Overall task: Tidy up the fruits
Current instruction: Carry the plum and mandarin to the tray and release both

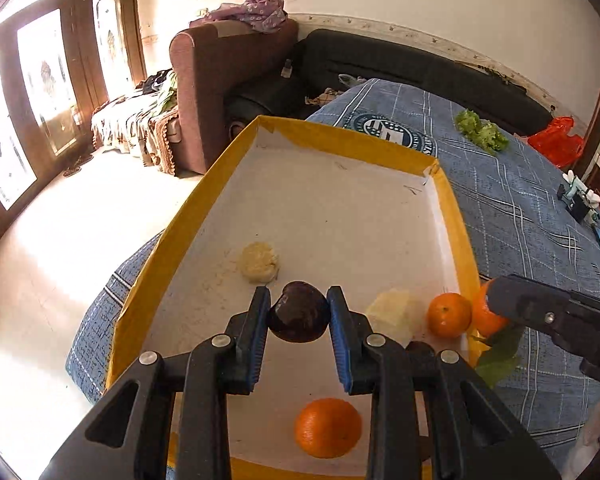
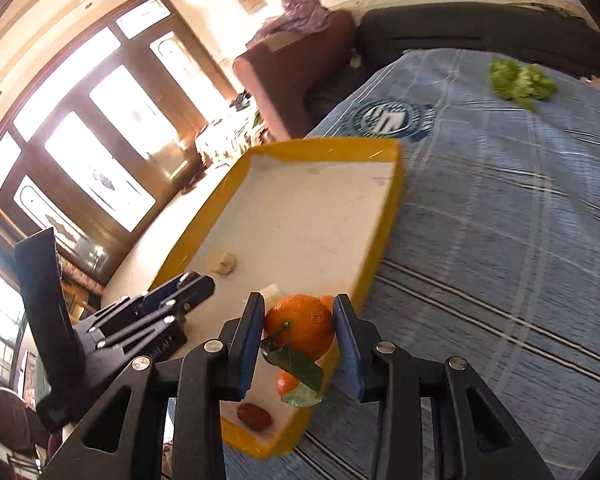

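A yellow-rimmed tray (image 1: 172,248) with a white floor lies on a blue bedspread. My left gripper (image 1: 299,312) is shut on a dark purple fruit (image 1: 299,317) and holds it above the tray floor. An orange (image 1: 327,427) lies below it near the tray's near edge, and another orange (image 1: 448,315) sits at the right wall. My right gripper (image 2: 299,330) is shut on a leafy orange (image 2: 300,330) above the tray's right rim (image 2: 384,236). It shows in the left wrist view (image 1: 485,313) too. A small dark reddish fruit (image 2: 253,416) lies in the tray corner.
Two pale yellowish lumps (image 1: 259,262) (image 1: 392,312) lie in the tray. Green lettuce (image 1: 480,131) sits far on the bedspread (image 1: 520,208), with a red bag (image 1: 556,142) behind it. A brown armchair (image 1: 220,80) and black sofa (image 1: 400,68) stand beyond the bed.
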### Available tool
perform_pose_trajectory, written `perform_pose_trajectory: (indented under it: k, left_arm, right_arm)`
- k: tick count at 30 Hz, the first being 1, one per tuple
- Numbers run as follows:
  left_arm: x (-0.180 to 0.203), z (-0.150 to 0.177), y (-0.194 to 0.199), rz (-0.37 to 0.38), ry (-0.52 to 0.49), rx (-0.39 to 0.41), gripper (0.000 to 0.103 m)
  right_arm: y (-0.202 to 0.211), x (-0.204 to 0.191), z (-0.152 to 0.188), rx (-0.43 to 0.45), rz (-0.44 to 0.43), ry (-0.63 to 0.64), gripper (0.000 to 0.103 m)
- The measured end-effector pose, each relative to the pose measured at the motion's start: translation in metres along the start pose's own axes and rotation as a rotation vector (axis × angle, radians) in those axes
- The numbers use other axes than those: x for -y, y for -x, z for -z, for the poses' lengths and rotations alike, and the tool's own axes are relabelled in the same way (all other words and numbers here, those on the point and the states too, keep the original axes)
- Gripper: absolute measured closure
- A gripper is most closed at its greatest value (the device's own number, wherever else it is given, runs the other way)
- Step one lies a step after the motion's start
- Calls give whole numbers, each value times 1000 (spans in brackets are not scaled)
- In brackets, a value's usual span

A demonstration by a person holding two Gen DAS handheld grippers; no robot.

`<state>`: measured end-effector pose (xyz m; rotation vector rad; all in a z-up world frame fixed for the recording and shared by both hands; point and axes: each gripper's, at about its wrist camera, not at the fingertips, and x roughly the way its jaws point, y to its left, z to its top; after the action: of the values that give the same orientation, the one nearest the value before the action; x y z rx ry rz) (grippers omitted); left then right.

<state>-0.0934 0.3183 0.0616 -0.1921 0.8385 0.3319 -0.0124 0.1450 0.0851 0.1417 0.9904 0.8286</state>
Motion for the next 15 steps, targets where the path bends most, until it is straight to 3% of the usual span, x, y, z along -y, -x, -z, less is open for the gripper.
perform_pose_trajectory:
  k: [6,8,15]
  left_arm:
    - [-24,-1,-2,14,57,5,73]
    - [-29,1,2,20,77,12,57]
    - [-38,4,17,36,103,47,43]
  right_arm:
    - [-41,-13,-8,-47,6,6,63]
    - [-50,-15,-12,-46,37,18,63]
    - [-65,-25,-27,-23,146,79,62]
